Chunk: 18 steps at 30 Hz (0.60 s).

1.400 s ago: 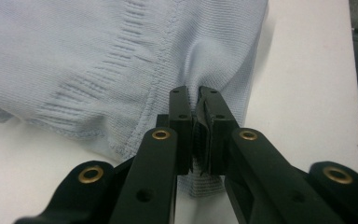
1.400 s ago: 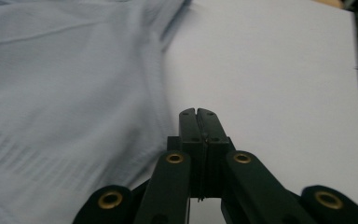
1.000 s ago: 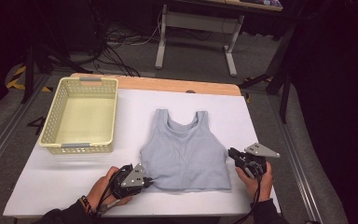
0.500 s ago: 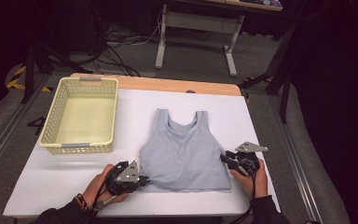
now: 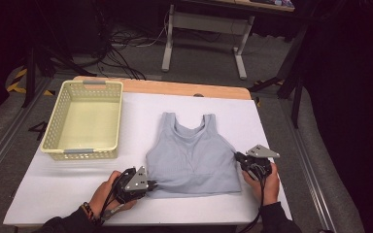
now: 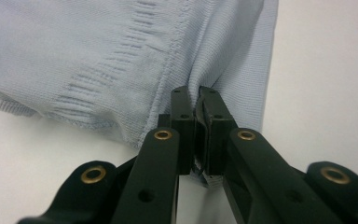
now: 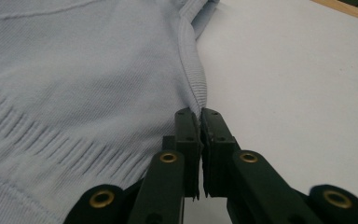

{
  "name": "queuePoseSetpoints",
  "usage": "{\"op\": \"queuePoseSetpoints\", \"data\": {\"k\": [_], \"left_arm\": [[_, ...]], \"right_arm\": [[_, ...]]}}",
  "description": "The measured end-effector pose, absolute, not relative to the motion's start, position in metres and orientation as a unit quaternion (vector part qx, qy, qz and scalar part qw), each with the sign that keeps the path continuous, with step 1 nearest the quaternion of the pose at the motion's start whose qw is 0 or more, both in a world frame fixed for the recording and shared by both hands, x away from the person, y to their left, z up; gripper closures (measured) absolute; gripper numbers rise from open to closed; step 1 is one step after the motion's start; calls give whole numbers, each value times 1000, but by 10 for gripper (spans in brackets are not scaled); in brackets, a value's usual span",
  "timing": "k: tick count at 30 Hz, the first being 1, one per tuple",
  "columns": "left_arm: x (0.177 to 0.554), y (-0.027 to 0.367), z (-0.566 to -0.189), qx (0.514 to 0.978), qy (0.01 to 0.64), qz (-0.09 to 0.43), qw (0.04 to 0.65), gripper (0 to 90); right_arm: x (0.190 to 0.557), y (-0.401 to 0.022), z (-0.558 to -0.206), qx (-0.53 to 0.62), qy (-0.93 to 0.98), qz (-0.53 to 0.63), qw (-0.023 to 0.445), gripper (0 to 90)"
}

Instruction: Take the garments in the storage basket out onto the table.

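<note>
Right claw (image 7: 200, 116) has just closed, seemingly pinching the top (image 5: 192, 153); left claw (image 6: 197, 100) stays clamped on it.

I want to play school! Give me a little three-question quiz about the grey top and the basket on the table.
1. True or false: the yellow basket has clothes in it.
2. Which part of the grey top does the left gripper pinch? A) a shoulder strap B) the bottom corner C) the neckline
3. Fill in: the right gripper has its fingers closed at the top's side ____, below the armhole.

Key
1. False. The basket holds nothing and stands apart from the top, to its left in the high view.
2. B. The left gripper view shows cloth bunched between its fingers.
3. Edge. The right gripper view shows the ribbed rim running into the closed fingers.
</note>
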<state>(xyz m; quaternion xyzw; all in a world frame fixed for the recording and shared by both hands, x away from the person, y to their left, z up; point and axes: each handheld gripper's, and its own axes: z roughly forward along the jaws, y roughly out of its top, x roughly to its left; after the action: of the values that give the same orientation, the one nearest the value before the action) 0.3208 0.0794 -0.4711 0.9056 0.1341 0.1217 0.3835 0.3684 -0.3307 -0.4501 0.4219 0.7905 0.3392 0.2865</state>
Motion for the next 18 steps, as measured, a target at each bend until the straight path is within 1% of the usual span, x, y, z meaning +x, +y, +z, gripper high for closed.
{"op": "queuePoseSetpoints", "data": {"k": [3, 7, 11, 18], "left_arm": [[322, 77, -470, 907, 143, 147, 369, 862], [329, 78, -470, 905, 156, 158, 363, 862], [332, 80, -470, 903, 159, 150, 370, 862], [315, 83, -466, 900, 150, 140, 384, 849]], "right_arm": [[374, -328, -453, 423, 790, 335, 291, 860], [377, -325, -455, 426, 788, 335, 293, 860], [379, -323, -457, 428, 785, 336, 295, 858], [373, -326, -453, 424, 773, 354, 311, 848]]}}
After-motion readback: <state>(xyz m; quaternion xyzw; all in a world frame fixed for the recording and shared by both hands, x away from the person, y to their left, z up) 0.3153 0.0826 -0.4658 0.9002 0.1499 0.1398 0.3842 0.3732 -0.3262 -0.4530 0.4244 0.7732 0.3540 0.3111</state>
